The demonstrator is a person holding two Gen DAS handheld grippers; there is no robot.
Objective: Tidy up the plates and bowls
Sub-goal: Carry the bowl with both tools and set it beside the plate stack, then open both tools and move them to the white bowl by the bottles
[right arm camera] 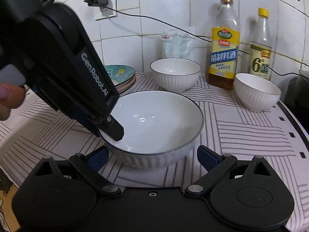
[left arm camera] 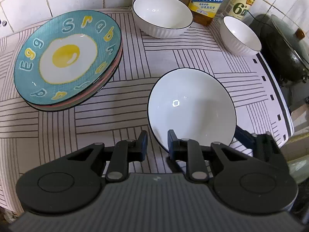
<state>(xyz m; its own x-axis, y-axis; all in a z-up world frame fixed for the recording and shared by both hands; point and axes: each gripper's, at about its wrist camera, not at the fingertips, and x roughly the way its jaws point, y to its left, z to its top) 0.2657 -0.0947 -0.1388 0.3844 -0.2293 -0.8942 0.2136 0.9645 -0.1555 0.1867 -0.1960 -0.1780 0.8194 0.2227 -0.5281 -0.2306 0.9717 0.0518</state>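
A large white bowl (left arm camera: pixel 191 104) (right arm camera: pixel 156 123) with a dark rim sits on the striped cloth near the front. My left gripper (left arm camera: pixel 157 145) (right arm camera: pixel 111 129) straddles its near-left rim, one finger inside and one outside; the jaws stand a little apart around the rim. My right gripper (right arm camera: pixel 152 157) is open, its fingers on either side of the bowl's near wall, just short of it. A medium white bowl (left arm camera: pixel 162 14) (right arm camera: pixel 175 73) stands at the back, a small white bowl (left arm camera: pixel 240 35) (right arm camera: pixel 256 91) at the right. A stack of plates (left arm camera: pixel 65 58) (right arm camera: pixel 120 76), egg-pattern teal one on top, is at the left.
Two bottles (right arm camera: pixel 224 44) (right arm camera: pixel 260 46) stand against the tiled wall behind the bowls. A dark wok with lid (left arm camera: pixel 283 44) sits beyond the cloth's right edge. A cable (right arm camera: pixel 173 26) runs from a wall socket. A plastic bag (right arm camera: pixel 177 44) leans at the back.
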